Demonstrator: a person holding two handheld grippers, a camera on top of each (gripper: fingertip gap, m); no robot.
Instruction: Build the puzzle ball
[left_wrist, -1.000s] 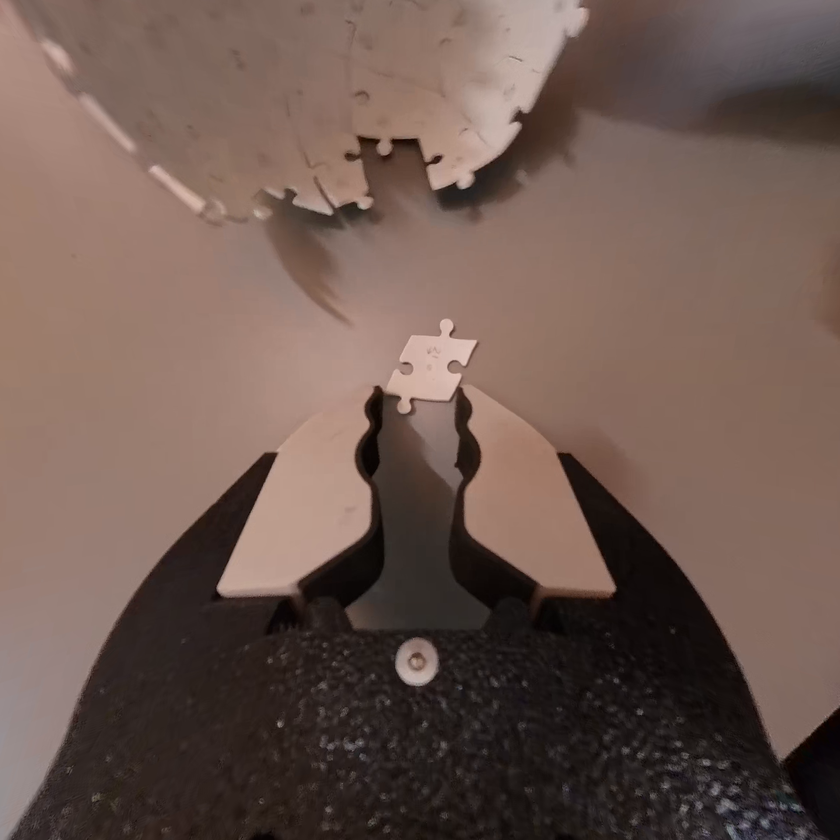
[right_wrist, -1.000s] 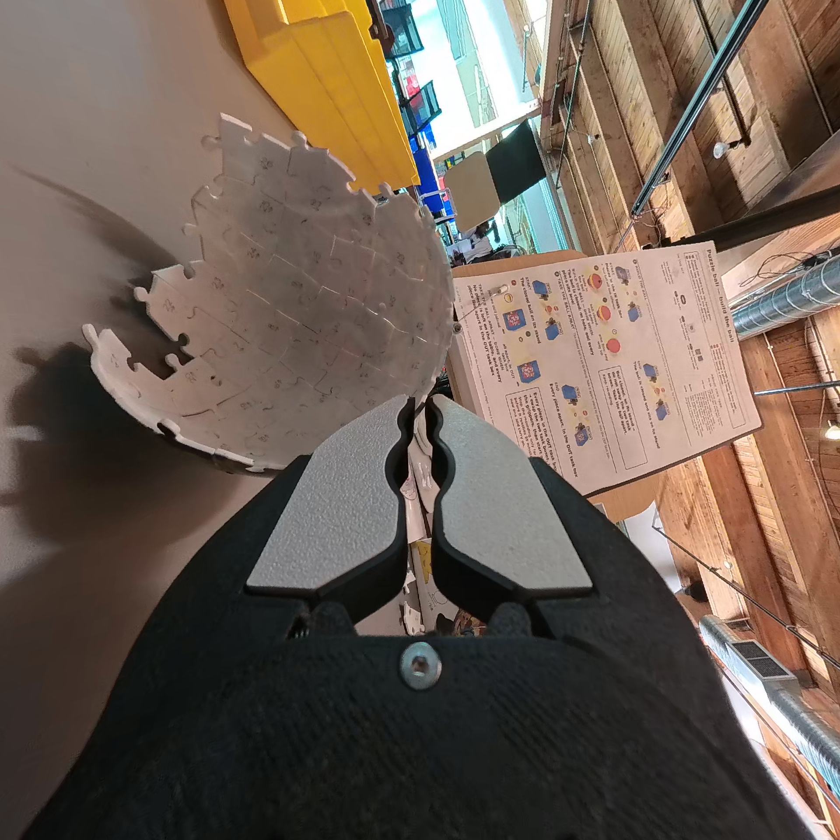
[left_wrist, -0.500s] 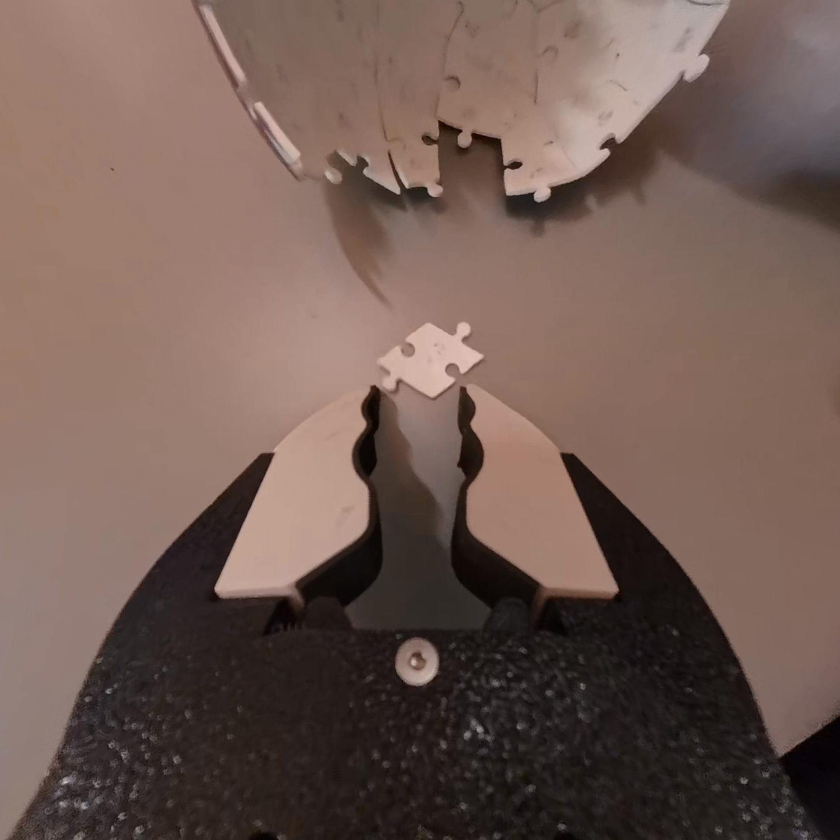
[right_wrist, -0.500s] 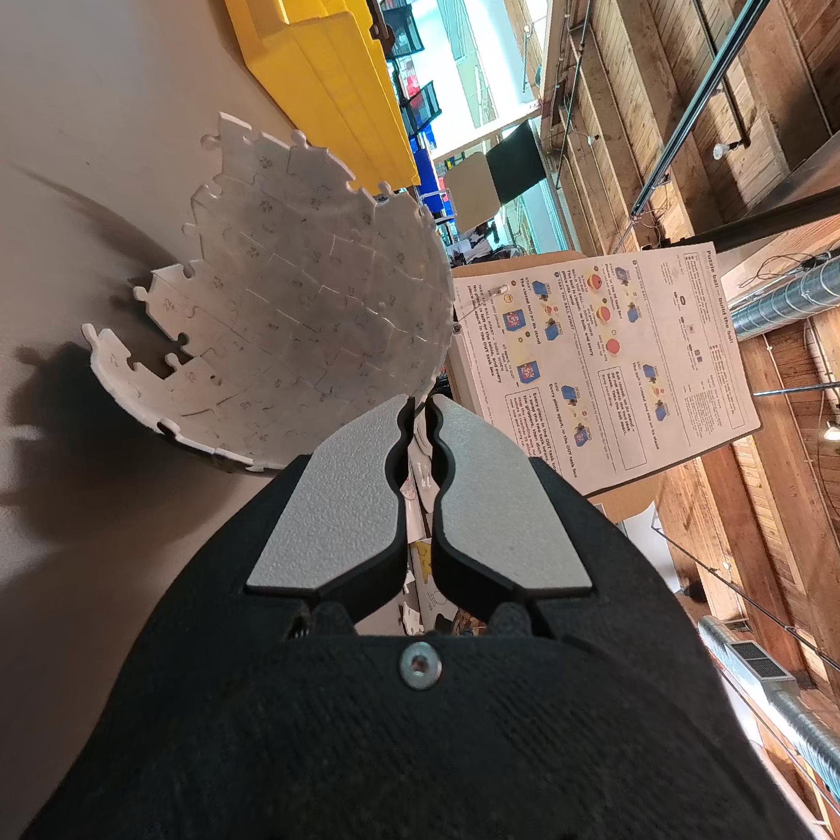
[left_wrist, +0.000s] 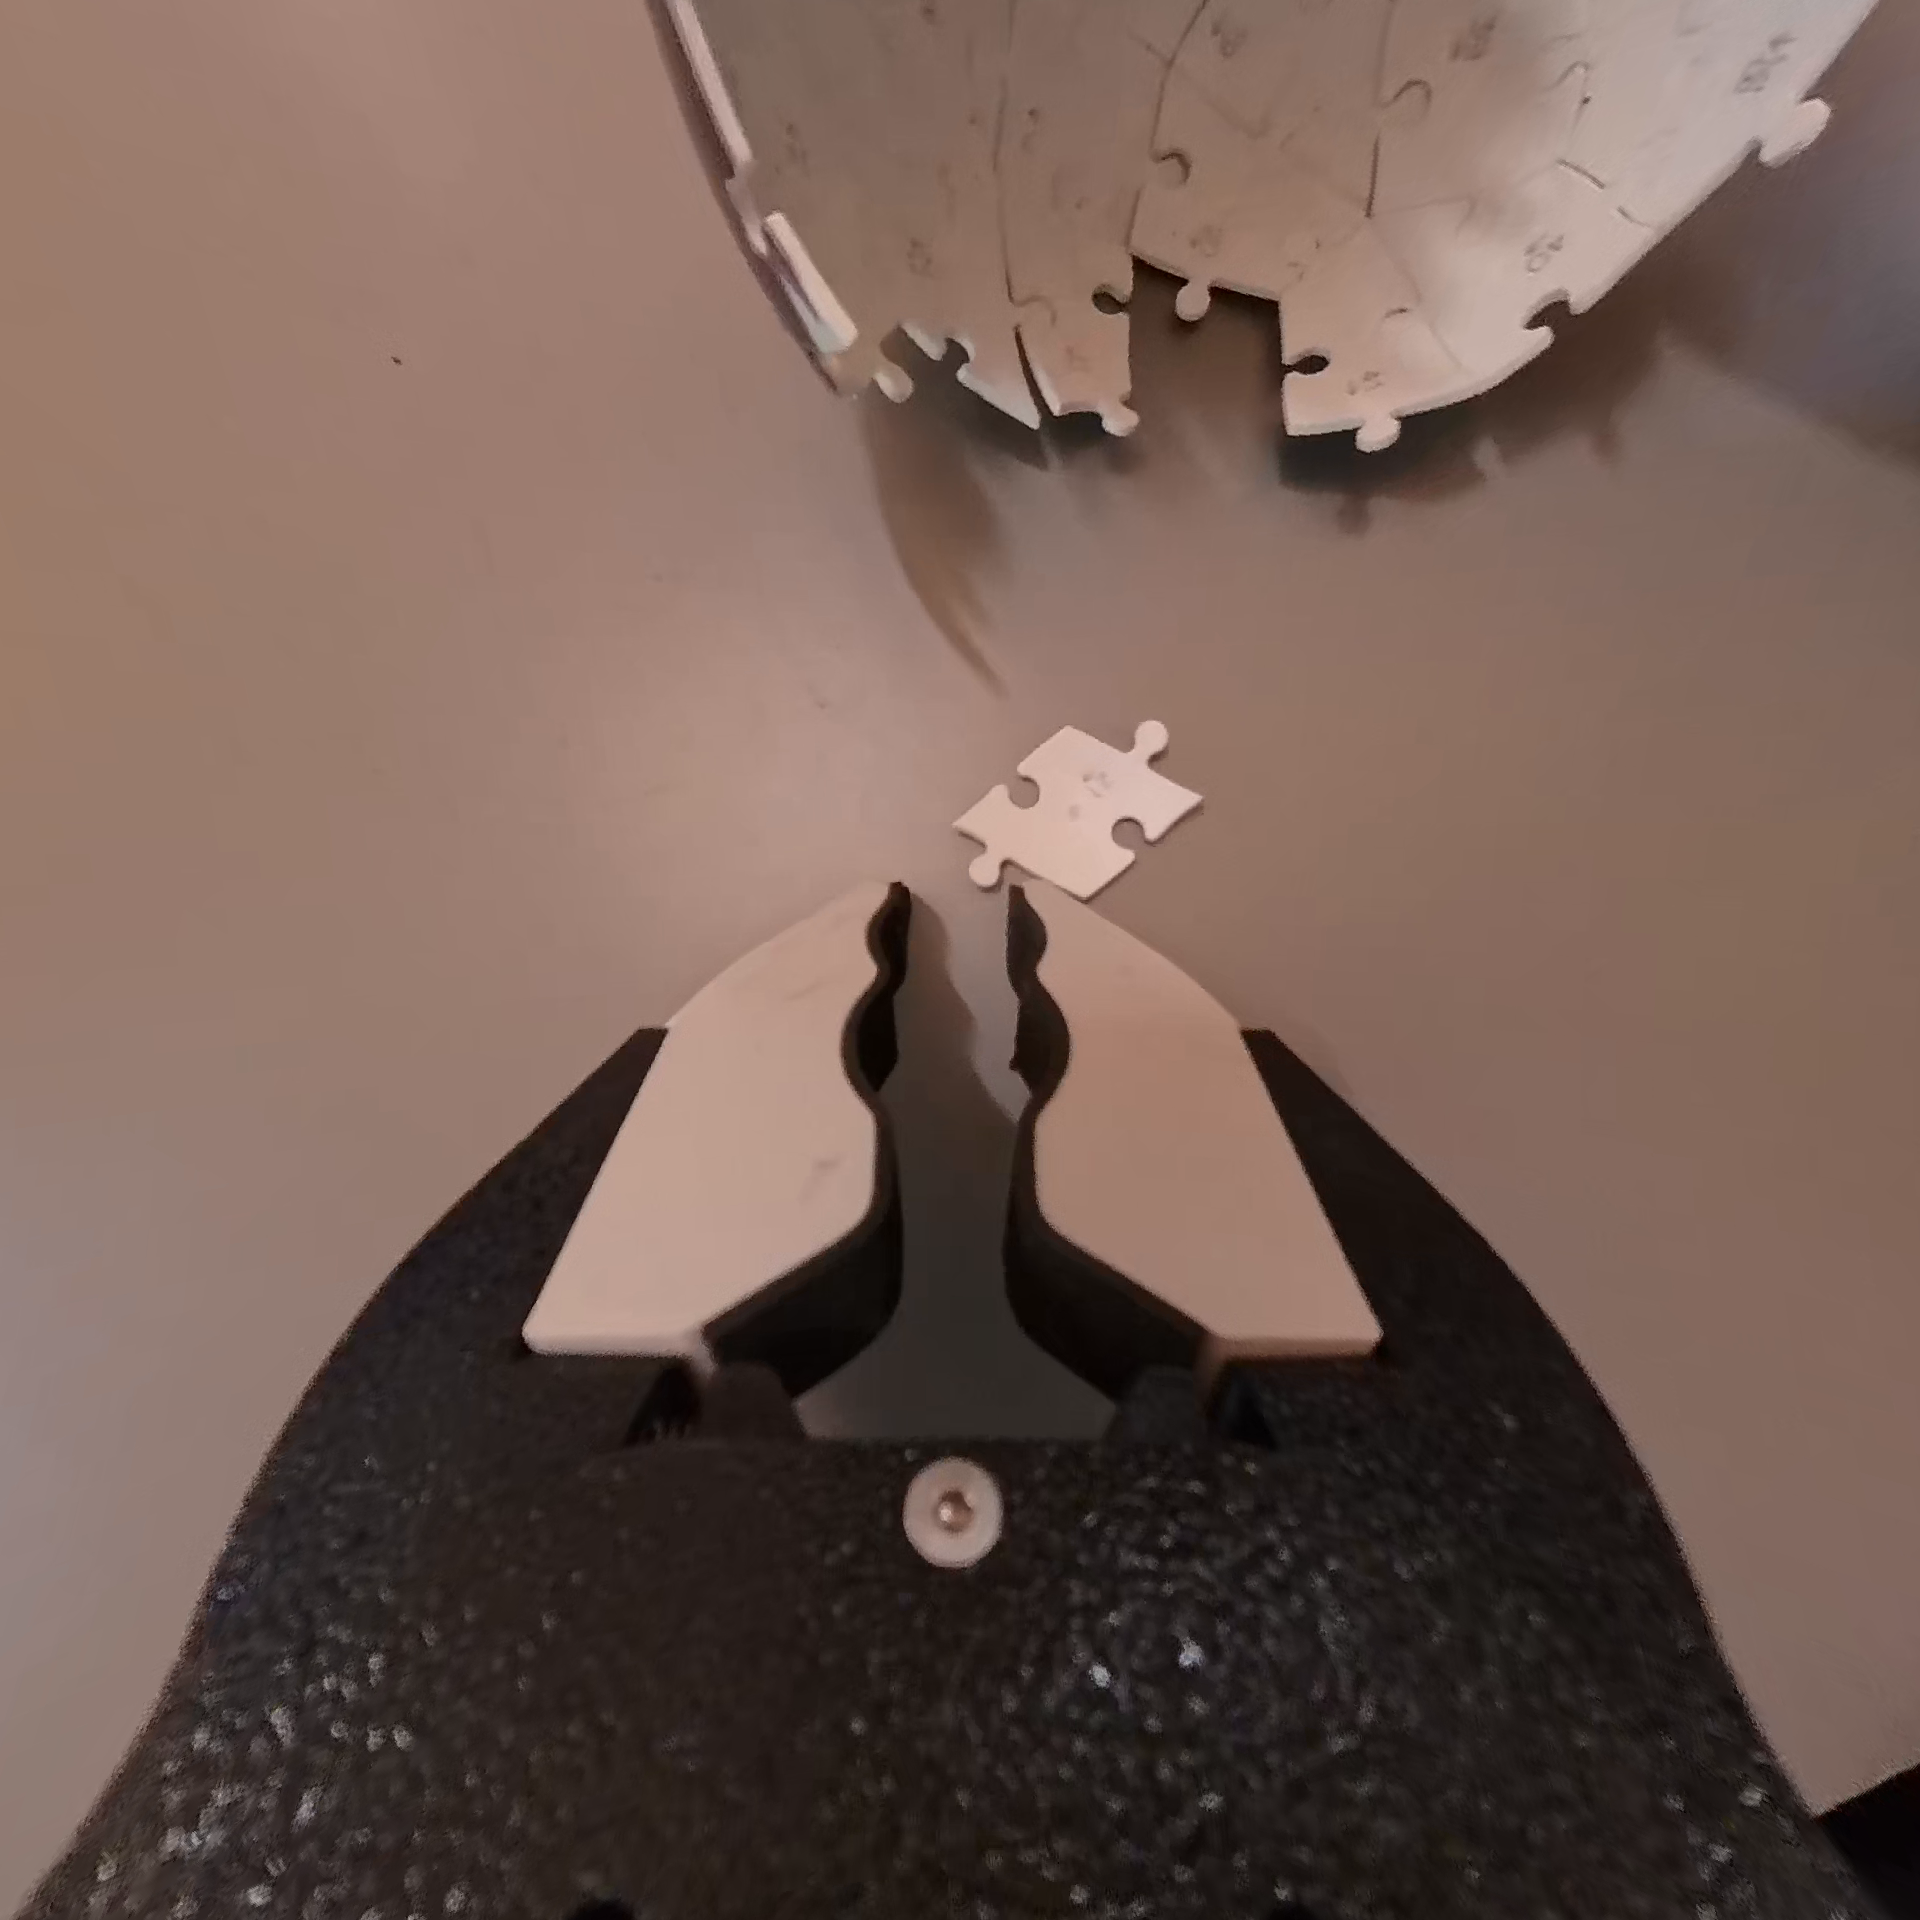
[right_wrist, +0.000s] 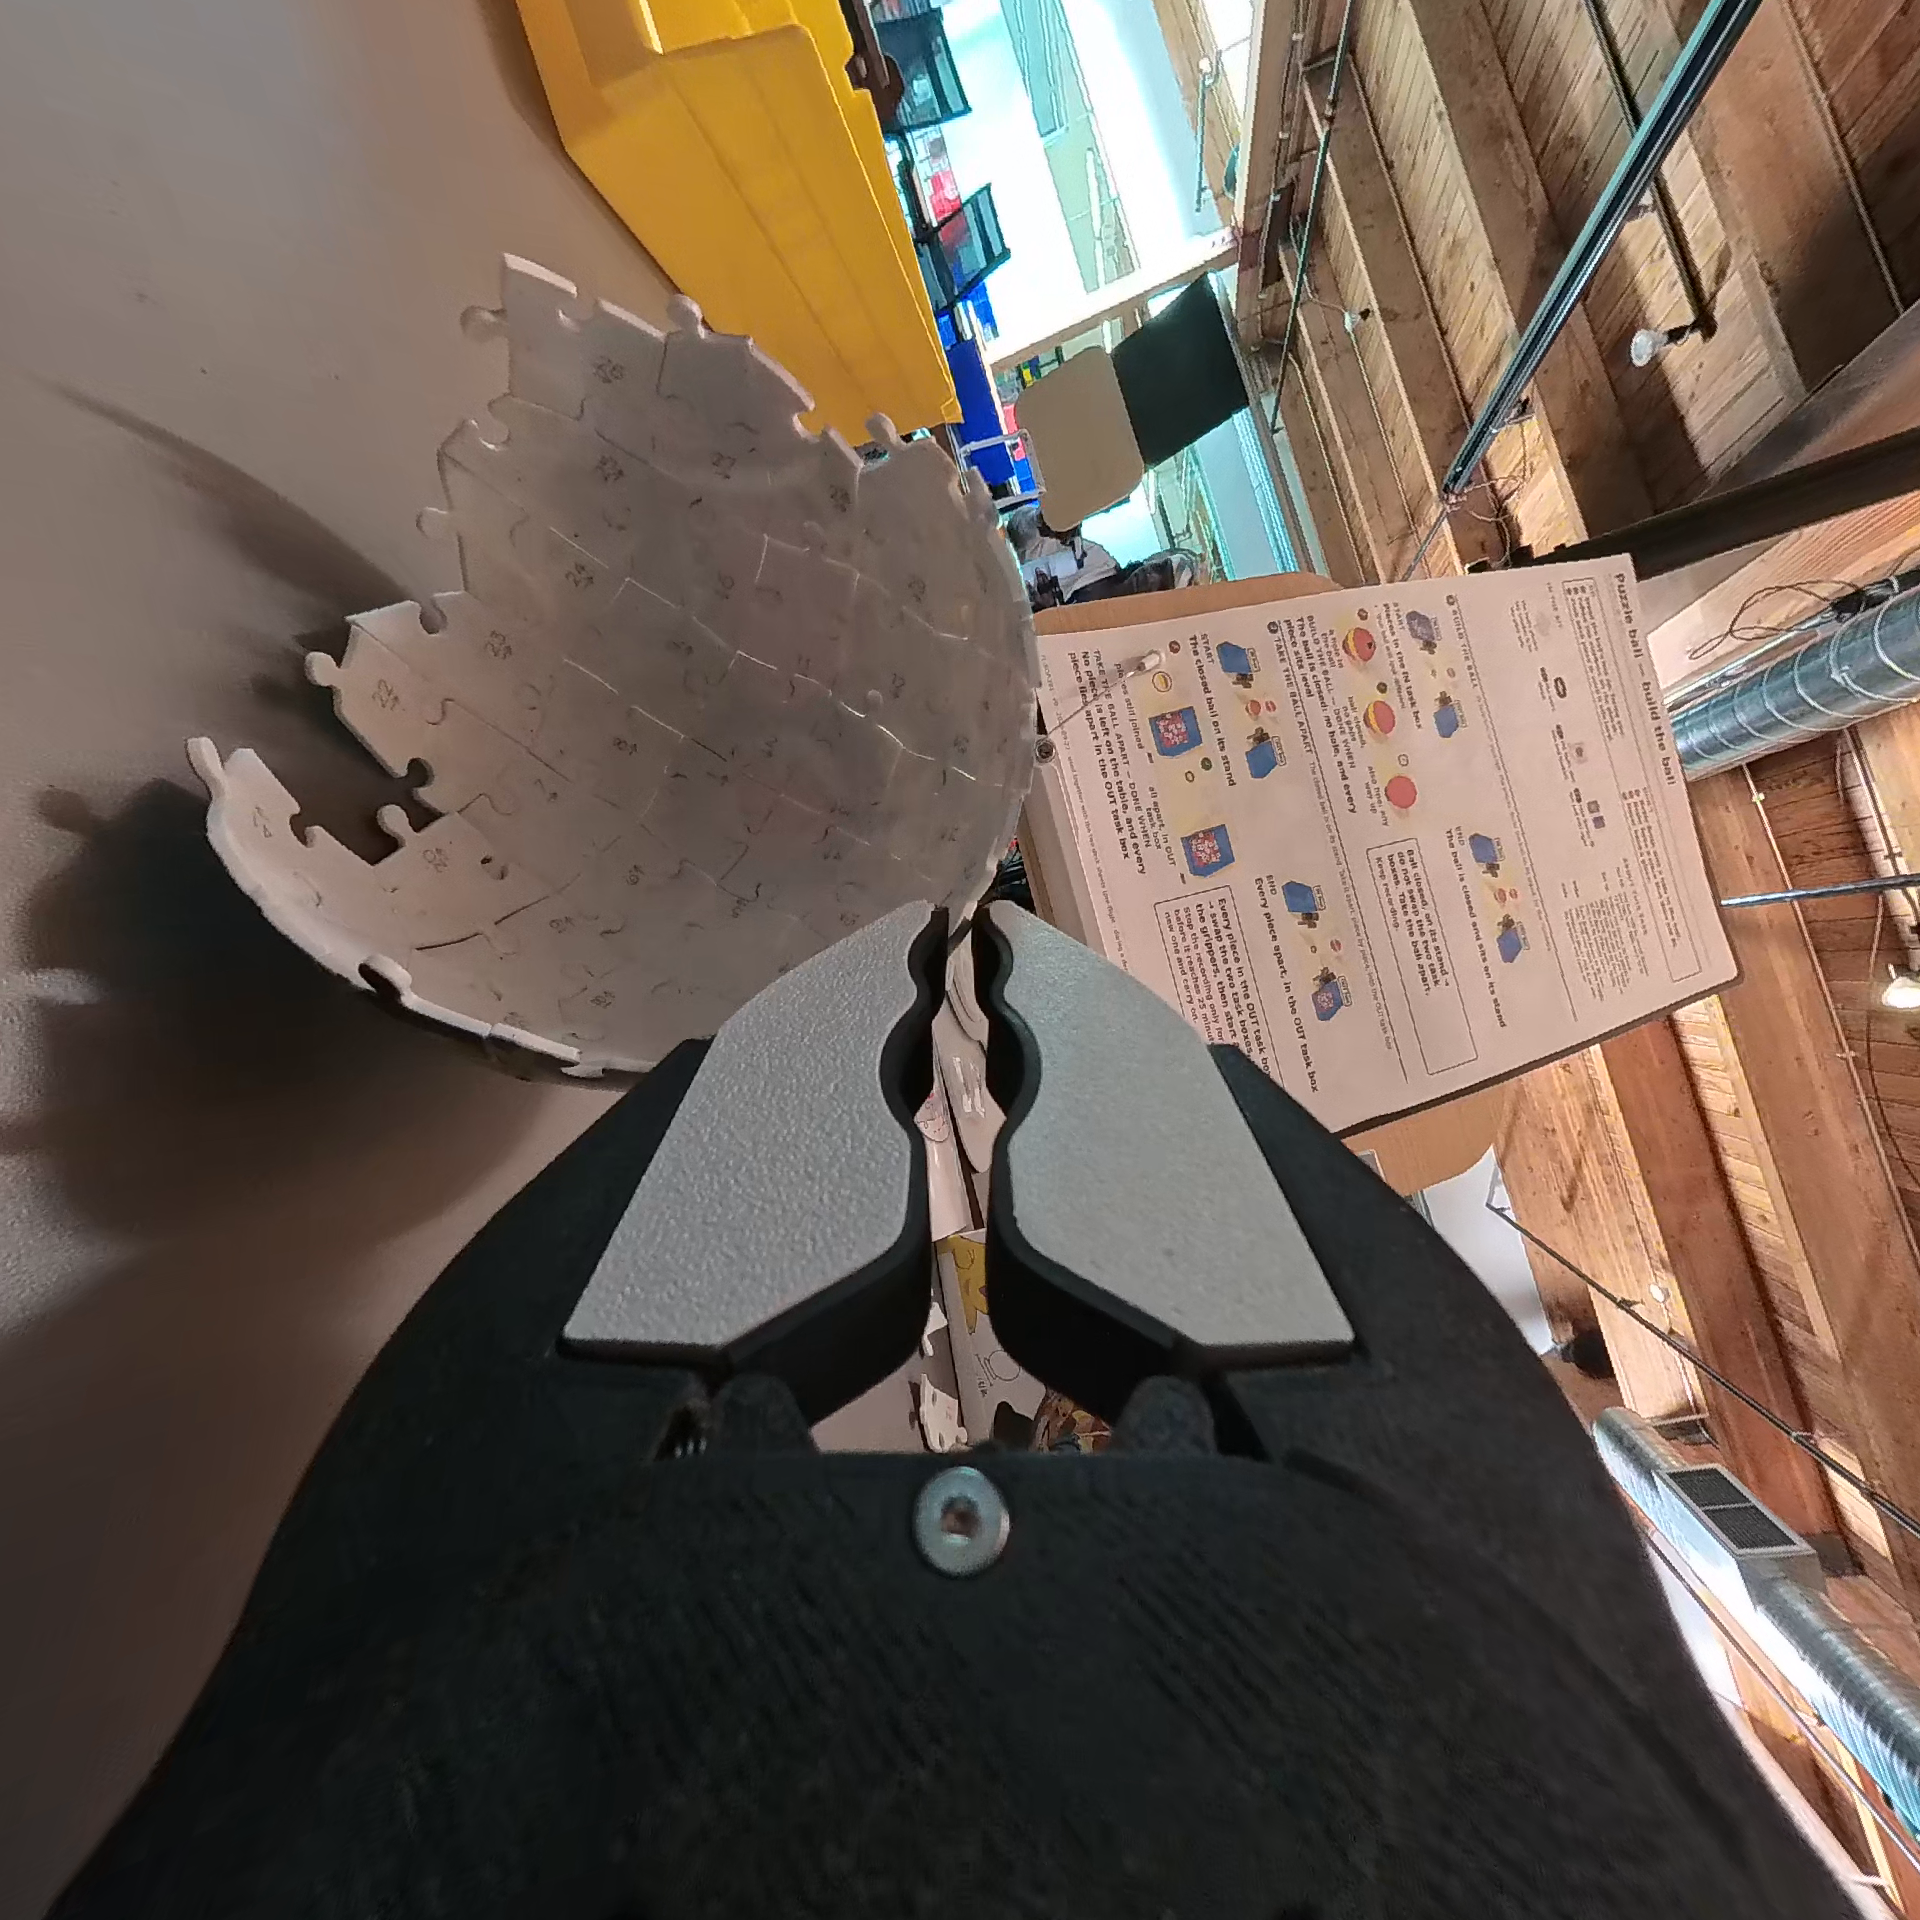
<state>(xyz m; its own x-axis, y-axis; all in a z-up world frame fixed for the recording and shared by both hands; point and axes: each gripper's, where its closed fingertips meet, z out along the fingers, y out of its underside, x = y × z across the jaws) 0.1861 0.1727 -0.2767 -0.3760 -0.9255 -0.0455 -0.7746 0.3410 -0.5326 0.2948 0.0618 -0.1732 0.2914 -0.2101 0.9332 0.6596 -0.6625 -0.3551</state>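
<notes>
The left gripper (left_wrist: 954, 902) hovers low over the beige table (left_wrist: 364, 623), jaws parted by a narrow gap and holding nothing, and just beyond the fingertips lies a single loose puzzle piece (left_wrist: 1081, 821), white, flat on the table, its near corner close to the right-hand fingertip though whether they touch cannot be told. Farther ahead sits the half-built puzzle ball (left_wrist: 1226, 208), a curved white shell of interlocked pieces with a ragged lower edge of tabs and notches (one square gap in that edge faces the loose piece), casting a dark shadow on the table beneath it. Over to the right wrist view: the right gripper (right_wrist: 964, 920) has its jaws almost closed, only a sliver between the tips, and they pinch the rim of the puzzle ball (right_wrist: 665, 727), whose hollow inside opens toward the camera like a bowl tipped on its side. The shell's jagged edge rests near the table (right_wrist: 208, 260), well in from any edge that shows. Behind it stand yellow bins (right_wrist: 748, 208) at the far side of the table, and a printed instruction sheet (right_wrist: 1382, 831) on a board stands beyond the shell. Timber walls and metal ducting fill the background.
</notes>
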